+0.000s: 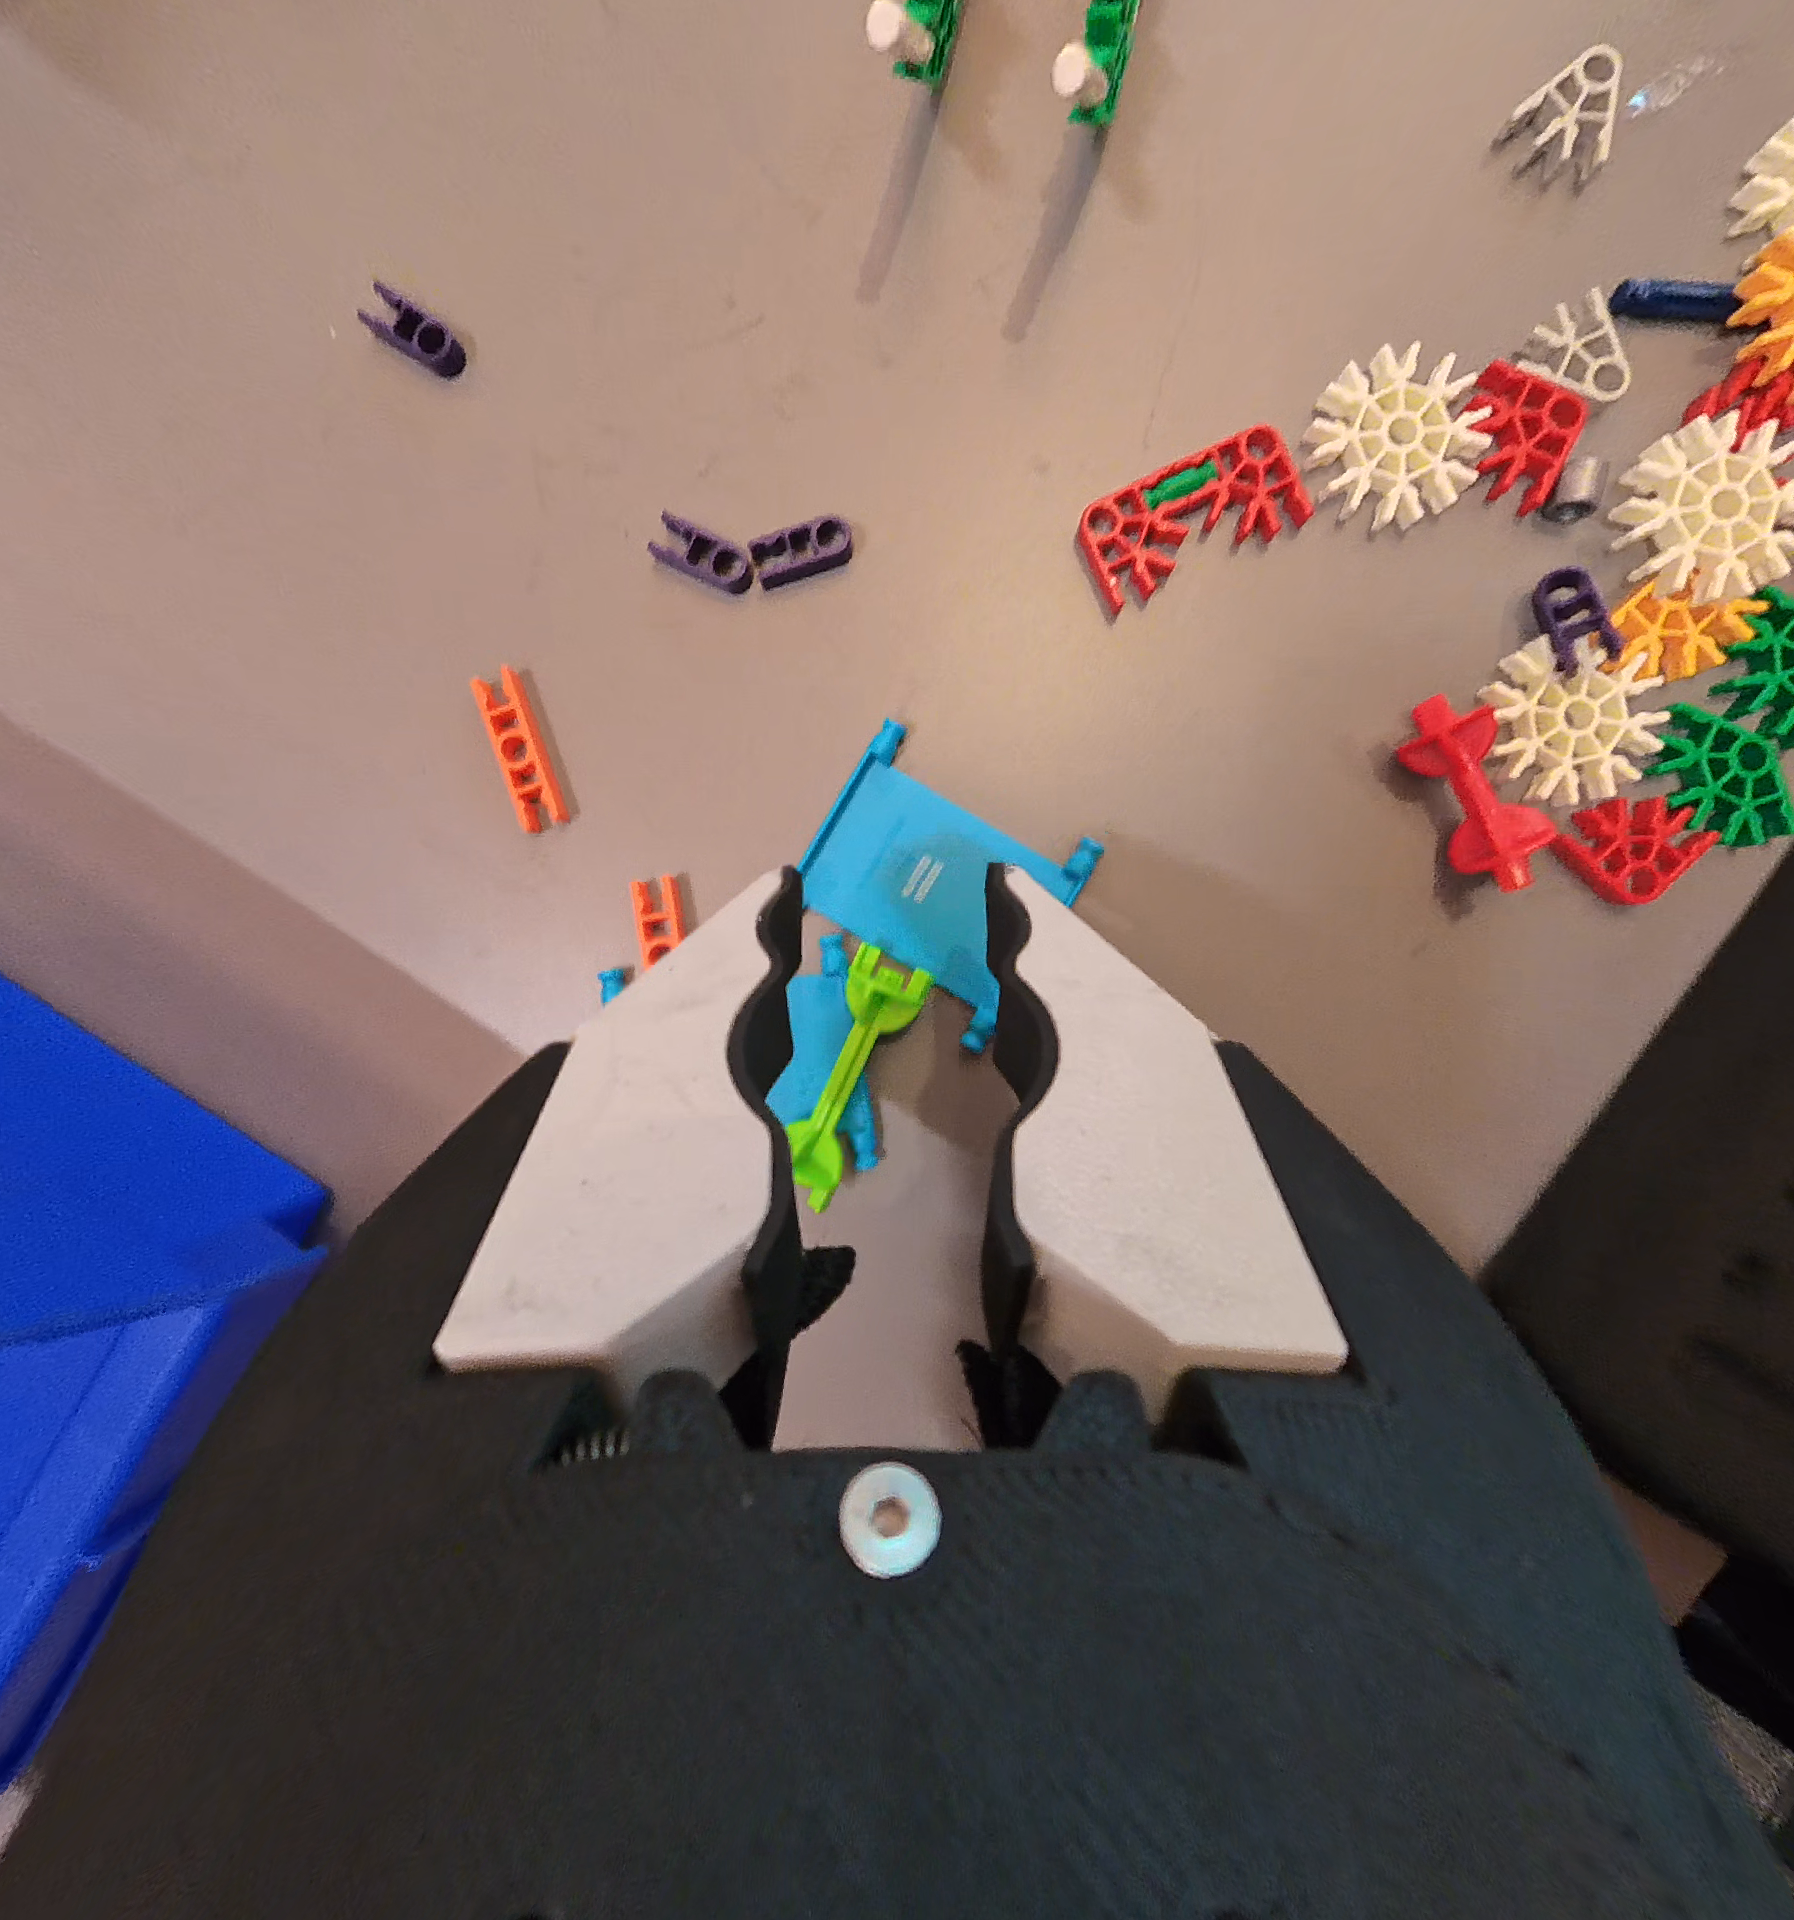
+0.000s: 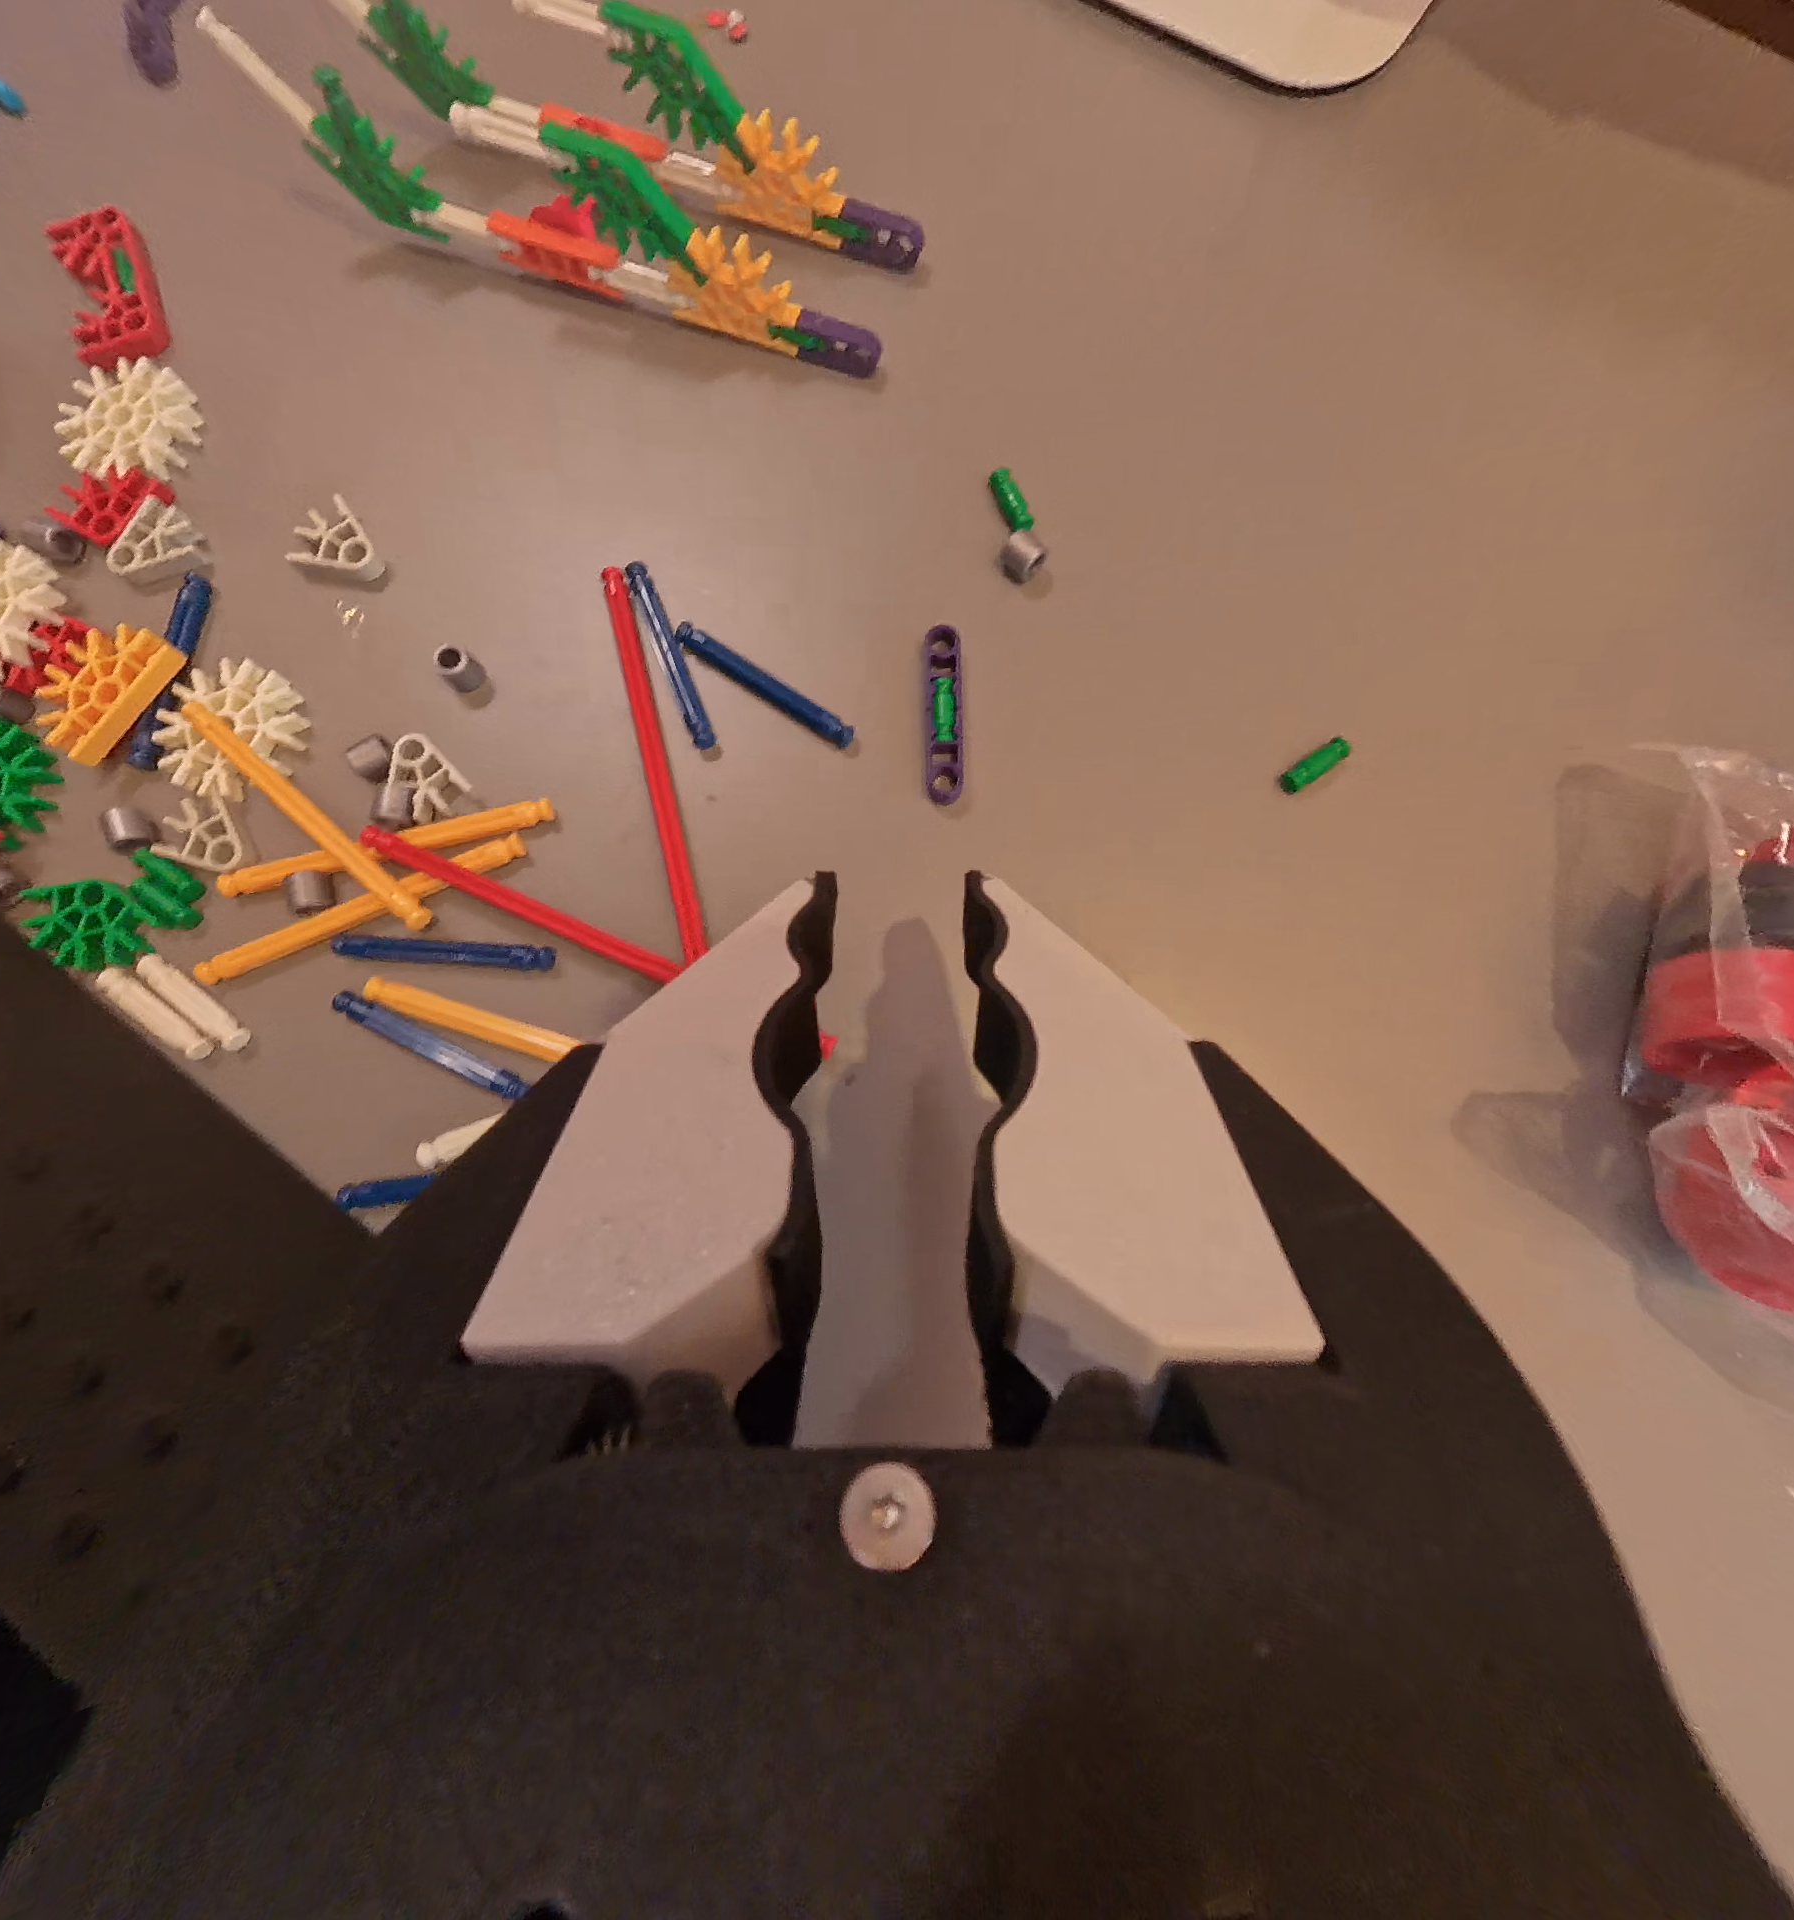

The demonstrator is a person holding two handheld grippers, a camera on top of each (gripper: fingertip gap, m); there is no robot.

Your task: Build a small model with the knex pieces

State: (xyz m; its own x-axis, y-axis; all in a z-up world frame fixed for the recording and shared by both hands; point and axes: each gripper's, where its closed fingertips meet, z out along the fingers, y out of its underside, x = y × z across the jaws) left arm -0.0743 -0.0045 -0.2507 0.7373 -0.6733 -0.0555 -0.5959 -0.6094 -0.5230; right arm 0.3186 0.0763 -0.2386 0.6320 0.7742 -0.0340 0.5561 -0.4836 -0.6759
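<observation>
Three purple clips lie on the far side of the grey table, with two orange connectors nearer. The left gripper hangs part-open over a blue panel and a lime rod, gripping neither that I can see. The right gripper is part-open and empty, near a purple link and two loose green pegs.

- Warm, dim indoor light; soft shadows trail from the grey tabletop pieces.
- Wide-angle bending at edges; near black gripper bodies slightly blurred.
</observation>
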